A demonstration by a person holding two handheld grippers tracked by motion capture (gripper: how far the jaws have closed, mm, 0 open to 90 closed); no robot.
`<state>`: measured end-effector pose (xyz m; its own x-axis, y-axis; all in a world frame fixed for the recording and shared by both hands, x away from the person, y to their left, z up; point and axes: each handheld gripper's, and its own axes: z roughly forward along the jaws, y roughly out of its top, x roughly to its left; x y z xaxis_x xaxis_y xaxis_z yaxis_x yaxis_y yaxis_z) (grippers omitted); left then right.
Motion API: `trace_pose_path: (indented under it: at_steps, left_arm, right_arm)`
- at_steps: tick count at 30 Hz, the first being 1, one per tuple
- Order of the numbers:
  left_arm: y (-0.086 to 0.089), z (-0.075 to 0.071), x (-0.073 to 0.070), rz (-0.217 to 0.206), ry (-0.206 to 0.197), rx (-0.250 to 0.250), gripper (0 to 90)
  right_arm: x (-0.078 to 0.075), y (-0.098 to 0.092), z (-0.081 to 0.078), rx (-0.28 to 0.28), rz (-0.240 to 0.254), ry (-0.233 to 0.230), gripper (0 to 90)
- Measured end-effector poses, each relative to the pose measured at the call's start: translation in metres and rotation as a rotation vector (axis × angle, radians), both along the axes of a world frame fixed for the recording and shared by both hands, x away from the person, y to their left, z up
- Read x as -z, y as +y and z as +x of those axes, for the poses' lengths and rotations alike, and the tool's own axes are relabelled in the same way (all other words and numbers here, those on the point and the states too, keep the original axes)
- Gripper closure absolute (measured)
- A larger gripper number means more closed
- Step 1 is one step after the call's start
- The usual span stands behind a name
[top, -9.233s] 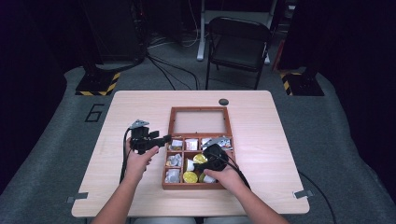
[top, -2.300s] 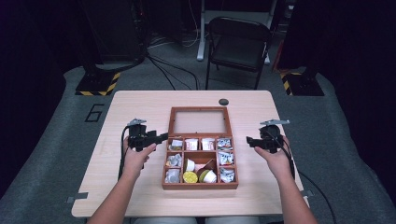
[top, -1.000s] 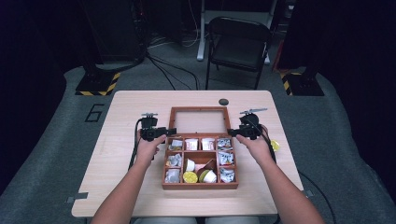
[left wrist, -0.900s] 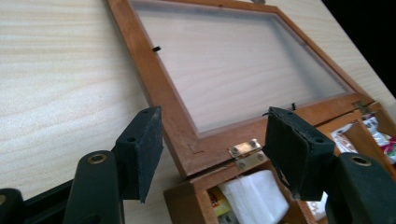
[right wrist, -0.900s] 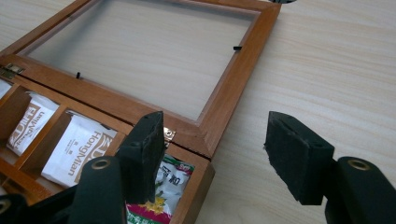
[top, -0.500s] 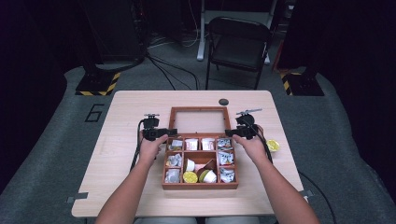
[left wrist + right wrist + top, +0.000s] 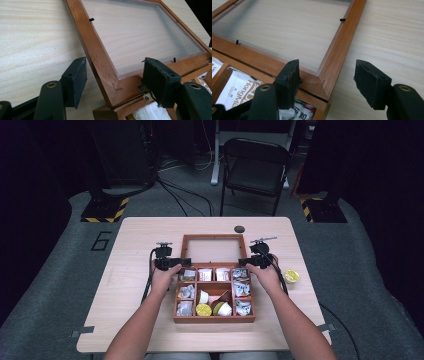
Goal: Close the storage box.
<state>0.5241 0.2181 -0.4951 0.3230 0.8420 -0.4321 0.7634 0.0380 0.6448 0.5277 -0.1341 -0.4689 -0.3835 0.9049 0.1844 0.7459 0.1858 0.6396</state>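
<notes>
Straddling the lid's (image 7: 213,249) two hinge-side corners, the left hand-held gripper (image 7: 115,82) and right hand-held gripper (image 7: 327,82) both stand wide open, gripping nothing. The lid lies flat on the desk (image 7: 140,235) behind the wooden box (image 7: 214,317). Its frame looks stiff and light, the clear pane probably fragile; grip the wooden side rails.
</notes>
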Motion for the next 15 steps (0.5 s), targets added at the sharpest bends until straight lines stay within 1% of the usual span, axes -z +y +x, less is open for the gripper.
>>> trace_pose_path:
  at_steps: [3, 4, 9, 10, 11, 13, 14, 15]
  left_arm:
    - [-0.0009, 0.0010, 0.0010, -0.008, 0.003, -0.008, 34.8]
    - [-0.0008, 0.0016, 0.0014, -0.011, 0.004, -0.010, 34.2]
    - [-0.0006, 0.0048, 0.0027, -0.017, 0.009, -0.017, 33.8]
    - [-0.0017, 0.0056, 0.0015, -0.013, 0.018, -0.019, 33.4]
    - [-0.0029, 0.0061, 0.0008, -0.001, 0.012, -0.015, 33.5]
    - [-0.0064, 0.0069, -0.0007, 0.013, 0.018, -0.007, 33.3]
    - [-0.0072, 0.0078, -0.0005, 0.020, 0.015, -0.006, 32.3]
    - [-0.0078, 0.0084, -0.0002, 0.019, 0.020, -0.010, 32.1]
  right_arm:
    - [0.0023, 0.0003, 0.0030, 0.008, 0.000, -0.004, 35.7]
    - [0.0025, 0.0009, 0.0034, 0.010, 0.011, 0.004, 35.6]
    - [0.0043, 0.0017, 0.0075, 0.007, 0.022, 0.002, 34.7]
    - [0.0050, 0.0013, 0.0083, 0.002, 0.024, 0.003, 34.2]
    - [0.0056, 0.0012, 0.0088, 0.002, 0.026, 0.001, 33.7]
    - [0.0061, 0.0017, 0.0093, 0.006, 0.031, 0.003, 33.2]
    - [0.0064, 0.0021, 0.0096, 0.007, 0.034, 0.006, 33.1]
    - [0.0066, 0.0024, 0.0099, 0.008, 0.039, 0.008, 32.9]
